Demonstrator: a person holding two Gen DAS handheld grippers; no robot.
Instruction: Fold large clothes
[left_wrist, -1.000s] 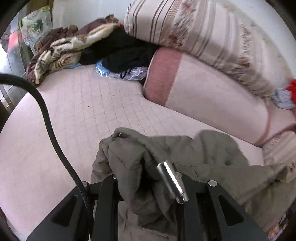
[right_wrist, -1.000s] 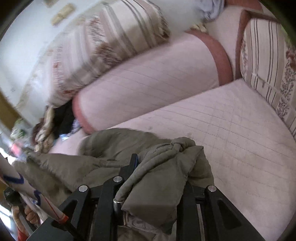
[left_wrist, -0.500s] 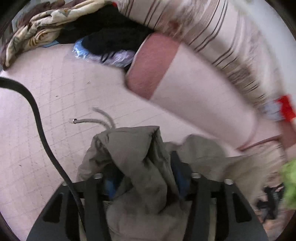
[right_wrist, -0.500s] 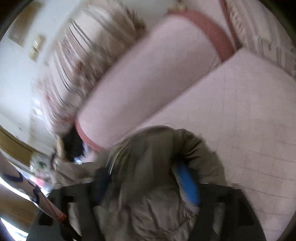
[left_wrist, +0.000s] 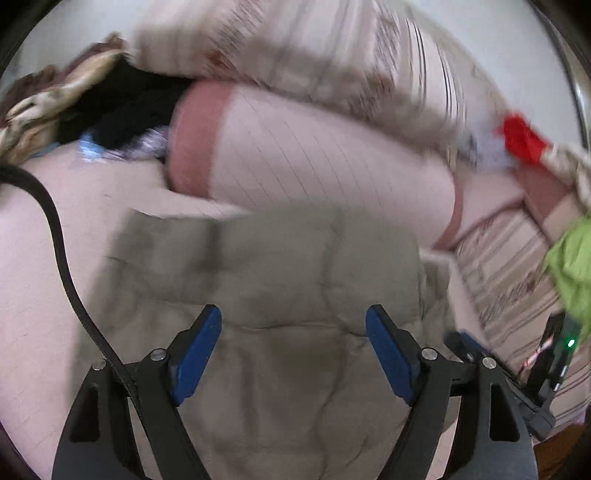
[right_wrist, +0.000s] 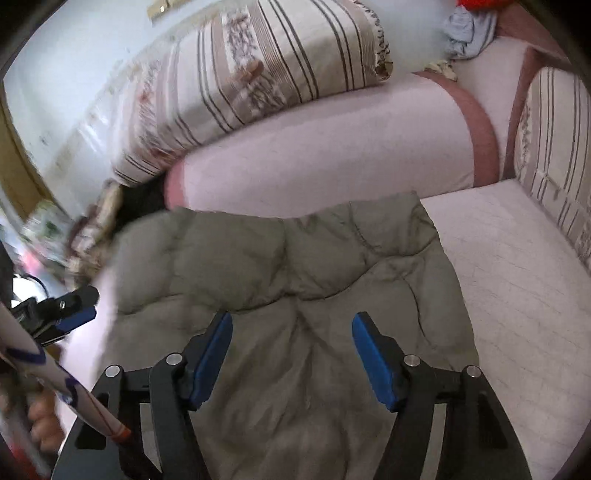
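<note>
A grey-green padded jacket (left_wrist: 277, 266) (right_wrist: 295, 251) lies spread flat on the pale pink sofa seat (right_wrist: 509, 280), its far edge against the bolster. My left gripper (left_wrist: 293, 317) hovers above the jacket's near part; its jaws are opening and nothing is between the blue pads. My right gripper (right_wrist: 292, 321) is likewise over the jacket, its jaws closing from wider, with no cloth between the pads. The left gripper (right_wrist: 70, 306) also shows at the left edge of the right wrist view, beside the jacket's left side.
A pink bolster (right_wrist: 325, 155) with a striped pillow (right_wrist: 258, 70) on top runs behind the jacket. A heap of dark and patterned clothes (left_wrist: 92, 107) sits far left. A striped cushion (right_wrist: 554, 147) bounds the right. Green cloth (left_wrist: 572, 266) and a black cable (left_wrist: 59, 236) are nearby.
Both grippers have let go of the bunched jacket and pulled back. The jacket now lies spread flat on the seat instead of hanging crumpled between the jaws.
</note>
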